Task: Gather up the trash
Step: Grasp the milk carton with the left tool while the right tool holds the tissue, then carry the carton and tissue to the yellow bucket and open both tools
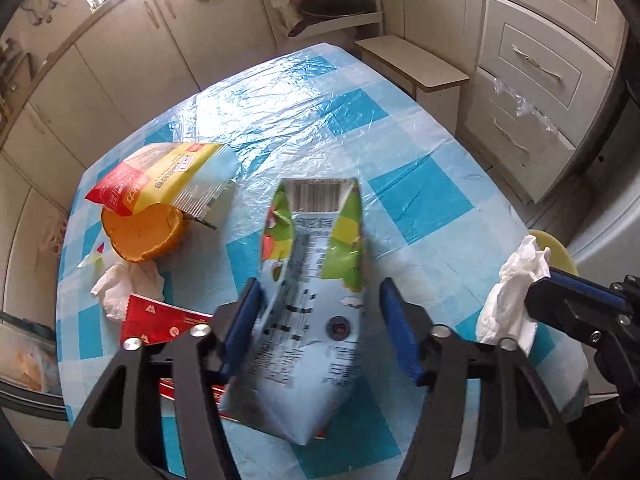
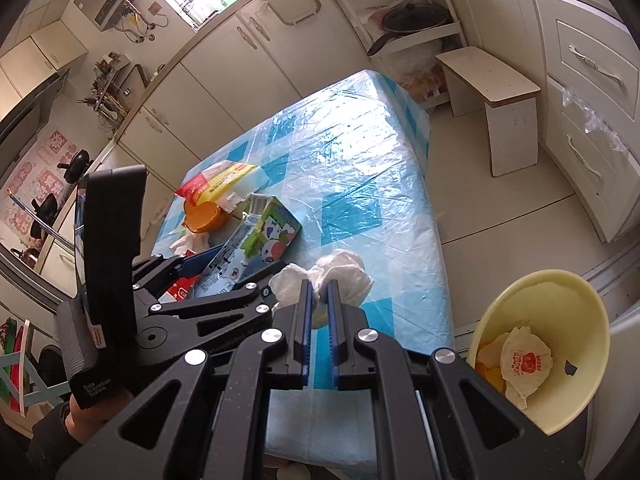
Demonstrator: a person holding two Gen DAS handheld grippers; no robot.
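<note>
A blue-and-green milk carton (image 1: 312, 300) lies tilted on the checked table (image 1: 304, 120), its lower end over a red wrapper (image 1: 160, 324). My left gripper (image 1: 320, 286) straddles the carton. The left pad touches its side, and a narrow gap shows at the right pad (image 1: 400, 328). My right gripper (image 2: 319, 288) is shut on a crumpled white tissue (image 2: 340, 276) near the table's right edge. It shows again in the left wrist view, where the right gripper (image 1: 576, 304) holds the tissue (image 1: 508, 300).
A yellow-and-red snack bag (image 1: 160, 176) rests on an orange peel cup (image 1: 144, 236), with another crumpled tissue (image 1: 124, 288) beside them. A yellow bowl (image 2: 600, 320) holding wrappers sits off the table's right edge. A white stool (image 2: 488, 76) and cabinets stand beyond.
</note>
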